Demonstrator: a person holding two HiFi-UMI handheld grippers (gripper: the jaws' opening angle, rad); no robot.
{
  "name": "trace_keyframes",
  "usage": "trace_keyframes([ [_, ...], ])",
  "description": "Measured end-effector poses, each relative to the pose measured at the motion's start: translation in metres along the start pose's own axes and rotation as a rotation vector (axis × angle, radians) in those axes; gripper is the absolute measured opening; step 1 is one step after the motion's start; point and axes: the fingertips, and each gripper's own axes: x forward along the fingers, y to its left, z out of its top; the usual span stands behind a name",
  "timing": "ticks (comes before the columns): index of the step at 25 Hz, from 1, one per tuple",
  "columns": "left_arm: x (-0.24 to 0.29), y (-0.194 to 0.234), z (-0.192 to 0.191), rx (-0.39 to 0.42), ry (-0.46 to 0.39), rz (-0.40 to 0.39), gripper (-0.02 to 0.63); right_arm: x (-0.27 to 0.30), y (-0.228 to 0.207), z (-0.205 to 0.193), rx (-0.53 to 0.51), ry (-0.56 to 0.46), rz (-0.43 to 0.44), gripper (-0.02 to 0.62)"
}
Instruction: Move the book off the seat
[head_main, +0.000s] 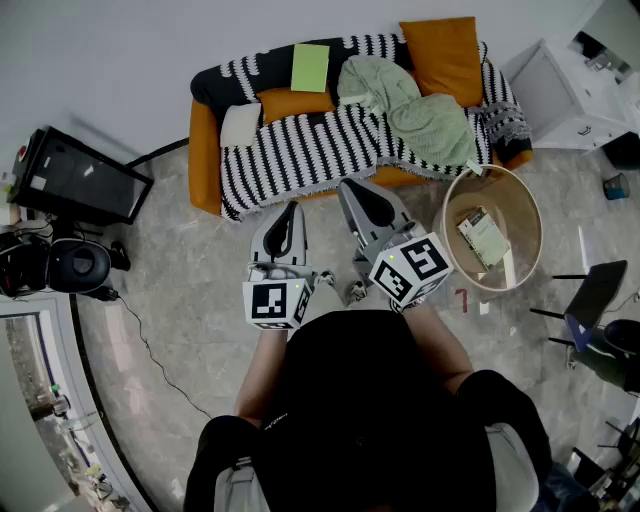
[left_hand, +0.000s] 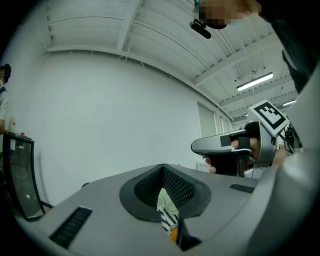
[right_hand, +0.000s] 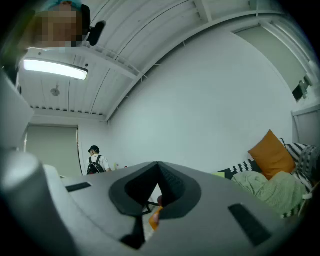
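Left gripper (head_main: 289, 208) and right gripper (head_main: 346, 186), both with jaws pressed together and nothing between them, are held level side by side by a person standing in front of an orange sofa (head_main: 205, 150); neither touches anything. Through the slit of the left jaws only a sliver of the black-and-white striped throw (head_main: 310, 150) covering the seat shows. A crumpled green blanket (head_main: 420, 115) and an orange cushion (head_main: 442, 55) lie at the sofa's right end, and a flat light-green sheet (head_main: 310, 67) rests on its back. The book (head_main: 483, 237) lies inside a round tub (head_main: 530, 215) on the floor just beside the sofa's right end, off the seat.
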Motion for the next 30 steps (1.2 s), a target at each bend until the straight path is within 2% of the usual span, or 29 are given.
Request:
trace_keyframes([
  [7,0.005,-0.027,0.005,0.013,-0.006,0.007,0.009,-0.019,-0.010,0.014,-0.012,-0.011,0.022,0.014],
  [16,0.010,-0.036,0.004,0.021,0.008,0.021,0.009,-0.024,-0.013,0.017,-0.015,-0.009,0.059,0.014],
  [30,0.049,-0.046,-0.003,0.015,0.019,-0.055,0.011,-0.010,-0.049,0.022,0.011,-0.014,-0.002,0.014],
])
